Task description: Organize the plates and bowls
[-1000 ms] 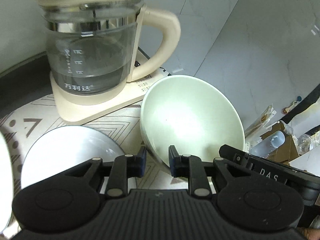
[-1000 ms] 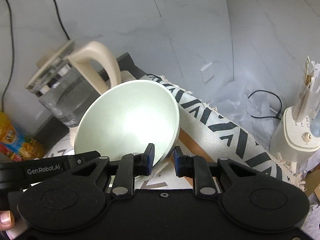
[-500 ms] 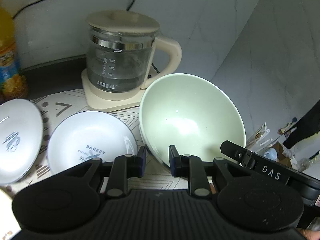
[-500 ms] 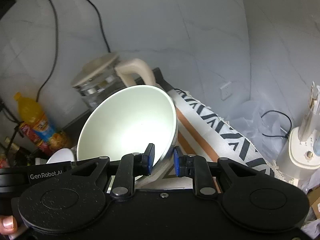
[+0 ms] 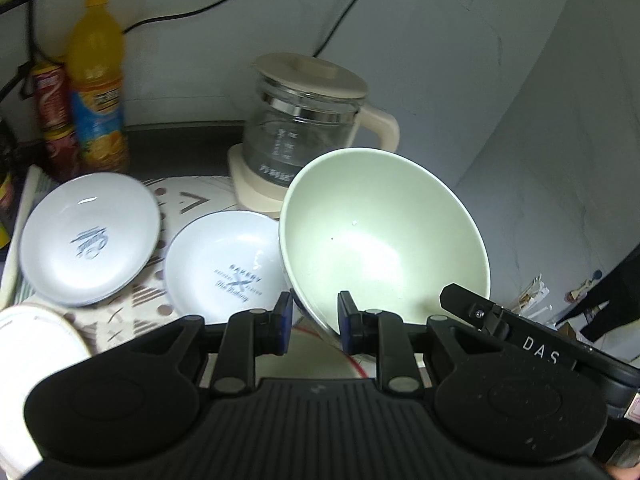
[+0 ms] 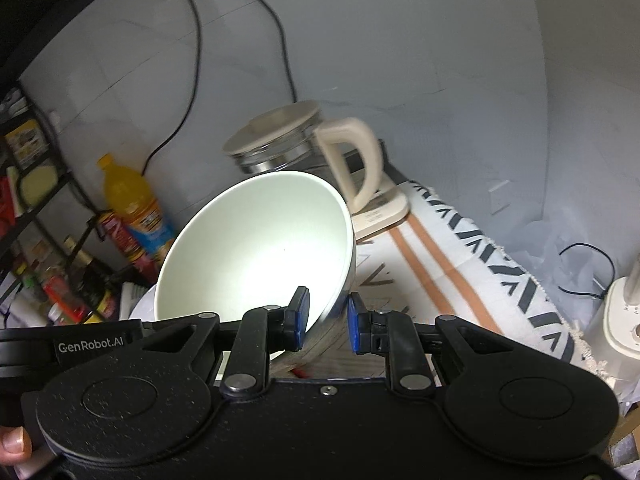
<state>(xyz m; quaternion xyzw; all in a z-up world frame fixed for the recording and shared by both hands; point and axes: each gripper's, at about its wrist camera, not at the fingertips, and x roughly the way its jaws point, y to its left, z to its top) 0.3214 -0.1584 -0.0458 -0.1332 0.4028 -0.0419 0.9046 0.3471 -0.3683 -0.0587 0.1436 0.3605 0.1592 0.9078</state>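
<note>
A large pale green bowl hangs tilted above the table, gripped at its near rim from two sides. My left gripper is shut on the rim's left part. My right gripper is shut on the rim of the same green bowl from the right. Two white printed plates lie on the patterned mat to the left of the bowl. Another white dish shows at the lower left edge. In the right wrist view the bowl hides most of the plates.
A glass kettle with a cream lid and handle stands on its base behind the bowl. An orange drink bottle and a red can stand at the back left. A cluttered shelf is on the left, a white appliance on the right.
Both grippers have risen and drawn back with the green bowl held between them. The kettle now looks farther away, and the white plates and the bottle have come into view.
</note>
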